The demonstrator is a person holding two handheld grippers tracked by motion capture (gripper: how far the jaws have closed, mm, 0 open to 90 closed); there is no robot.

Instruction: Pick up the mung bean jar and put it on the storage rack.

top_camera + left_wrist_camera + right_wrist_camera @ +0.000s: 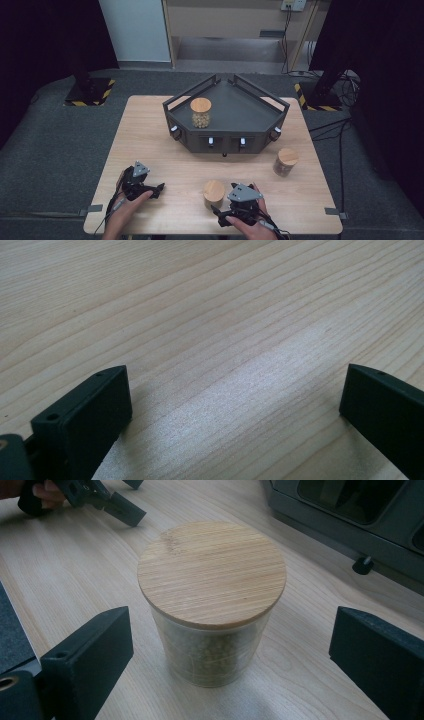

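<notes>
Right gripper [230, 645] jaws wide, straddling the clear glass jar with round bamboo lid [212, 600] at frame centre, not touching: apparently lined up for a grasp. Left gripper [235, 405] jaws wide, empty, over pale wooden counter [200, 300].

No readable text, labels, brands or numbers, only unlettered yellow-black hazard stripes [89, 102] on floor plates

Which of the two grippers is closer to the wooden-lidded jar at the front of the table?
The right gripper: its open jaws flank the jar without touching. The left gripper rests further left, over bare table.
</notes>
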